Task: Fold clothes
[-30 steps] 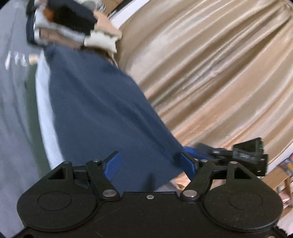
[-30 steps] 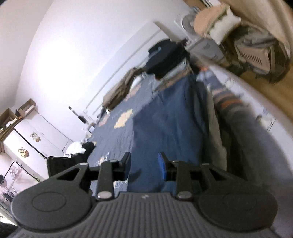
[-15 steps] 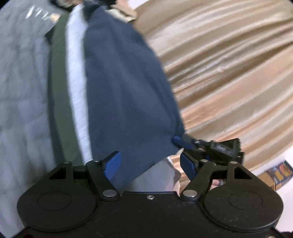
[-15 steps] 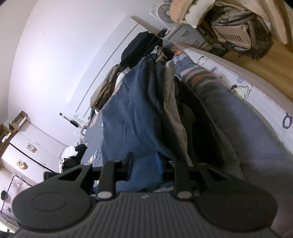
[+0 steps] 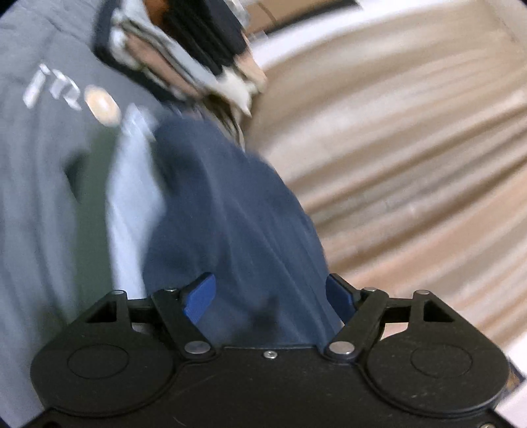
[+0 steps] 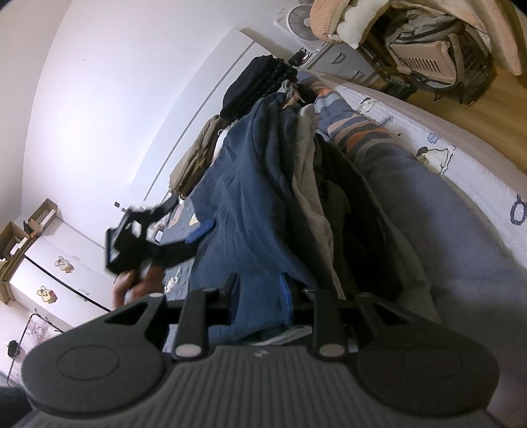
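Observation:
A dark blue garment (image 5: 230, 210) hangs stretched away from my left gripper (image 5: 268, 296). That gripper's blue pads (image 5: 199, 298) stand wide apart, so it is open, with the cloth passing loosely between them. In the right wrist view the same blue garment (image 6: 243, 197) lies over a pile of clothes. My right gripper (image 6: 258, 296) is shut on a bunched edge of it. The left gripper (image 6: 138, 243) shows there too, held by a hand (image 6: 138, 286), its blue tip at the garment's left edge.
A grey garment with pale lettering (image 5: 39, 164) and a folded stack (image 5: 184, 56) lie to the left, a beige curtain (image 5: 411, 164) to the right. Grey, black and striped clothes (image 6: 355, 131) lie on a white mattress (image 6: 477, 184). Beyond it stand a pet carrier (image 6: 425, 59) and a fan (image 6: 299, 19).
The left view has swung so the folded stack and lettered garment fill the top again, blurred by motion. The left gripper has come into the right view at the garment's left edge.

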A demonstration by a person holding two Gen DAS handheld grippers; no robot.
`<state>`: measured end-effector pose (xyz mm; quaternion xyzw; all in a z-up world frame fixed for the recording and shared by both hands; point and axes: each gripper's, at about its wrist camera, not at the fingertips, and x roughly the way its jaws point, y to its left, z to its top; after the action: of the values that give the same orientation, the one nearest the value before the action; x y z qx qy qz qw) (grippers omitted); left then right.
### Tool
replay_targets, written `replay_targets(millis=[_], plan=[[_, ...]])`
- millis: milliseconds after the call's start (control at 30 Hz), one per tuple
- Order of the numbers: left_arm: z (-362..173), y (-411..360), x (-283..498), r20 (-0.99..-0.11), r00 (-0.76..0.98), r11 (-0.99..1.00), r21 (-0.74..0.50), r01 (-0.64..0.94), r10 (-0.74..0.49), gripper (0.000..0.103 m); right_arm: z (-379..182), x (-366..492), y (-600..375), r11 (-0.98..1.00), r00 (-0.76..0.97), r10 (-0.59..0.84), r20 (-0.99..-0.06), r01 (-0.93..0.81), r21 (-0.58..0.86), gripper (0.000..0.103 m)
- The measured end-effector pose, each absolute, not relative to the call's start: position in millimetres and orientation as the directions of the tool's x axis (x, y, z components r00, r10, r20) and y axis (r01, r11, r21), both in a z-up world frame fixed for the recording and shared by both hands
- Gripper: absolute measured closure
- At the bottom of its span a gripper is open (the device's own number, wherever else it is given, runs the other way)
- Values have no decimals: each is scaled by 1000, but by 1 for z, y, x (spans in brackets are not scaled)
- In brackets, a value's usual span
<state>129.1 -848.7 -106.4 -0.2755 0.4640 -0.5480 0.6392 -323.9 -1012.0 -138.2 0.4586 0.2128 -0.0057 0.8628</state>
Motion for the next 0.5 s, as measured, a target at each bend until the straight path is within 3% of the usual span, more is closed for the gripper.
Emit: replay_targets(millis=[300,500], plan=[[-98,-860,172,-297,120,320,-851,416,-947,32,-128,-323,-1012,573,906,213,-366,187,798,77],[-84,-825,137,-248,33,231,-838,494,-968,24,-70,-297,-1015,659,918,211,-335,120,743,72]])
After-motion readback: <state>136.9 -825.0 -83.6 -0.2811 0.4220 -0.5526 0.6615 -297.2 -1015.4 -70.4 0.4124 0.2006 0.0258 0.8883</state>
